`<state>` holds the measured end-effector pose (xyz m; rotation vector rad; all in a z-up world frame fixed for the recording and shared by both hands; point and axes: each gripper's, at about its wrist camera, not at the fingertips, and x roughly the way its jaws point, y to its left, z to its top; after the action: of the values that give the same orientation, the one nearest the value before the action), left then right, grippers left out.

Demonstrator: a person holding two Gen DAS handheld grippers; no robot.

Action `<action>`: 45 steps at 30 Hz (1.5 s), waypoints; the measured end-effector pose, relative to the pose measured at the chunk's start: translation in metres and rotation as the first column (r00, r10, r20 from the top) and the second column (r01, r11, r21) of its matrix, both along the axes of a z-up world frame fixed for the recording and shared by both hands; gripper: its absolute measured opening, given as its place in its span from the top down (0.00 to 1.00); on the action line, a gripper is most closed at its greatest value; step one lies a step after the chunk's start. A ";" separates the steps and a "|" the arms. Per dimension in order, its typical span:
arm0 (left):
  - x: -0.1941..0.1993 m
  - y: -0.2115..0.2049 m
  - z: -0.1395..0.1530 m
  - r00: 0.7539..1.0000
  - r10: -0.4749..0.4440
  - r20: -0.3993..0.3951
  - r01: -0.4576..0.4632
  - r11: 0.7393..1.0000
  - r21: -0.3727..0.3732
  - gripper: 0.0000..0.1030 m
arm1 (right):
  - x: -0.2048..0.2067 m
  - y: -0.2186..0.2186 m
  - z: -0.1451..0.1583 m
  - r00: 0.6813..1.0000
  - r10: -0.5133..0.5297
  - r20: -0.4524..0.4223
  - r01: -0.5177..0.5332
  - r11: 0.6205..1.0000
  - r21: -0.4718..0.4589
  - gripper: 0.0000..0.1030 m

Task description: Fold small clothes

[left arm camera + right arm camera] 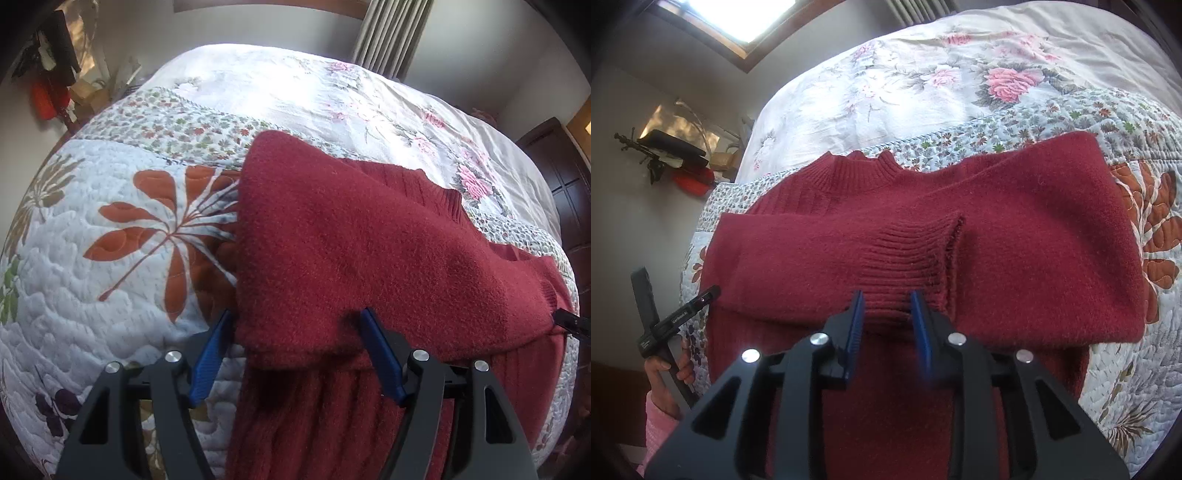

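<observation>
A dark red knit sweater (369,236) (1015,236) lies on the quilted bed, both sleeves folded across its body. My left gripper (295,325) is open wide, and its blue fingers (216,339) straddle the near edge of the folded sleeve without pinching it. In the right wrist view the ribbed cuff (908,251) lies on top of the body, below the collar (857,173). My right gripper (886,314) has its jaws part-way apart around the cuff's near edge. One finger (919,325) is blurred.
The floral quilt (110,229) (1137,387) spreads left and right of the sweater, with a rose-print sheet (923,85) behind. A hand (665,369) in a pink sleeve holds the left gripper's handle (676,321) at the bed's left side. Clutter hangs on the wall (51,74).
</observation>
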<state>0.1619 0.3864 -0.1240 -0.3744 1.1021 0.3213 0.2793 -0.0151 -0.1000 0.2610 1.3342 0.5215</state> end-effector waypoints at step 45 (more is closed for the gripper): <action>-0.288 -0.038 -0.080 0.981 -0.176 -0.083 0.145 0.945 -0.292 0.22 | -0.297 -0.126 -0.016 0.999 0.018 -0.040 -0.023 0.993 -0.115 0.34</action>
<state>-0.1261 0.3485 -0.2036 -0.5239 1.2819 0.0361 -0.0180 -0.1409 -0.1163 0.1630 1.4010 0.4565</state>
